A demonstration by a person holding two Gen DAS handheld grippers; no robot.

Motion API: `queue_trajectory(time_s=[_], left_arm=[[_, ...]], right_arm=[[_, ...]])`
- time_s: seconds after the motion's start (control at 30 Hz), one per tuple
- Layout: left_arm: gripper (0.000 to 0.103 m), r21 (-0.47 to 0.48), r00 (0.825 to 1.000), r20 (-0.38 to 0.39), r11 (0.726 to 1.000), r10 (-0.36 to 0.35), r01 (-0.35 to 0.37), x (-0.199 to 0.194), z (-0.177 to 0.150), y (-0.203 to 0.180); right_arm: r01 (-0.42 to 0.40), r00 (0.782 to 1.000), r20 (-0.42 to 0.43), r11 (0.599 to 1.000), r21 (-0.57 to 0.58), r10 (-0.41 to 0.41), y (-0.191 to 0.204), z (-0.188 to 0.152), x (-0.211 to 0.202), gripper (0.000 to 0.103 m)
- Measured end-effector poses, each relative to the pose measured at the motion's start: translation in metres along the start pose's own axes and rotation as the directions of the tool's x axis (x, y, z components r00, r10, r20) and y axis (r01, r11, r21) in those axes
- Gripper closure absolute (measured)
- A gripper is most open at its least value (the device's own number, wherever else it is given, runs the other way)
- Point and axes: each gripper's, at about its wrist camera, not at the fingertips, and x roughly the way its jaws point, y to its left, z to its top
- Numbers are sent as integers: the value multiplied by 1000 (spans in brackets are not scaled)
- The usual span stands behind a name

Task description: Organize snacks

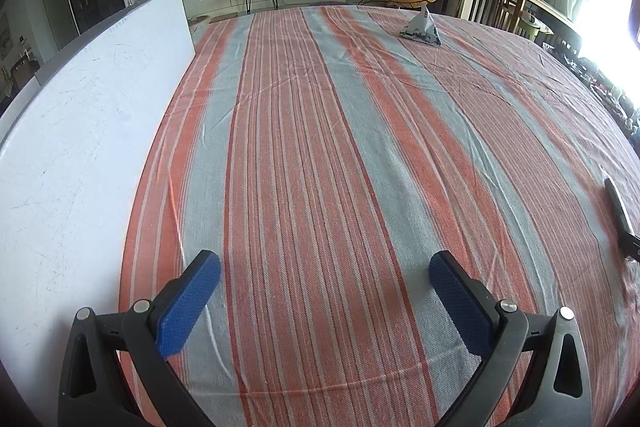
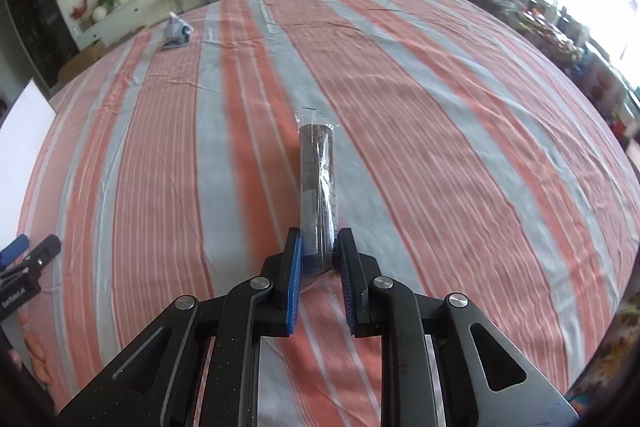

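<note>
A white tray (image 1: 80, 147) at the frame's left holds nothing visible; the right gripper (image 2: 318, 251) has its jaws clamped narrowly on the near end of a long clear-wrapped dark snack bar (image 2: 318, 179), frame centre; the left gripper (image 1: 324, 279) stands wide over the striped cloth (image 1: 320, 147); a pyramid-shaped snack packet (image 1: 422, 27) sits upper right.

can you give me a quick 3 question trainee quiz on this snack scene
1. True or false: the right gripper is shut on the long clear-wrapped snack.
2. The left gripper is: A open over bare cloth, B shut on a packet, C resting on the white board.
3. What lies far off on the striped tablecloth, near its far edge?

Key
1. True.
2. A.
3. A small pyramid-shaped packet.
</note>
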Motion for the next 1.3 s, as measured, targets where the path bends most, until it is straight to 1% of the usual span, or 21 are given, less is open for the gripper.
queue_trajectory(time_s=[0.07,0.13,0.17,0.2,0.27,0.3,0.37,0.43,0.53,0.93,1.0,1.07,1.1,1.13,1.2,1.3], left_arm=[[0,0,1000,0,1000,0,0,0,0,0],[0,0,1000,0,1000,0,0,0,0,0],[0,0,1000,0,1000,0,0,0,0,0],[0,0,1000,0,1000,0,0,0,0,0],[0,0,1000,0,1000,0,0,0,0,0],[0,0,1000,0,1000,0,0,0,0,0],[0,0,1000,0,1000,1,-1,0,0,0],[0,-2,1000,0,1000,1,-1,0,0,0],[0,-4,1000,-1,1000,3,-3,0,0,0],[0,-5,1000,-2,1000,5,-5,0,0,-1],[0,6,1000,-18,1000,-1,1,-1,0,-1],[0,-8,999,-47,1000,-3,3,-1,2,-1],[0,-16,998,-60,1000,-23,22,-1,5,-3],[0,-22,996,-60,998,-64,62,-2,10,-5],[0,-23,991,-29,992,-127,126,-8,25,-12],[0,25,986,20,986,-165,164,-12,56,-29]], right_arm=[[1,1000,29,1000,-3,-1,0,-3,-2,84],[5,999,51,1000,3,-6,2,-3,-2,81],[-2,998,67,1000,11,2,3,-4,-2,71],[-10,997,81,1000,14,8,4,-4,0,51],[18,998,68,1000,-22,-17,13,-3,5,28],[33,998,63,999,-40,-30,16,-2,7,26],[19,998,59,999,-40,-16,15,-2,8,22],[8,998,58,999,-39,-5,14,-3,8,20],[13,999,52,999,-53,-10,16,-3,10,17],[9,999,51,999,-53,-6,16,-4,10,15],[9,999,51,999,-52,-6,16,-4,10,15],[9,999,51,999,-52,-6,16,-4,10,15],[9,999,51,999,-53,-6,16,-4,10,15],[9,999,51,999,-53,-7,16,-4,10,15],[10,999,51,999,-53,-7,16,-4,10,15],[9,999,51,999,-53,-6,16,-4,10,15]])
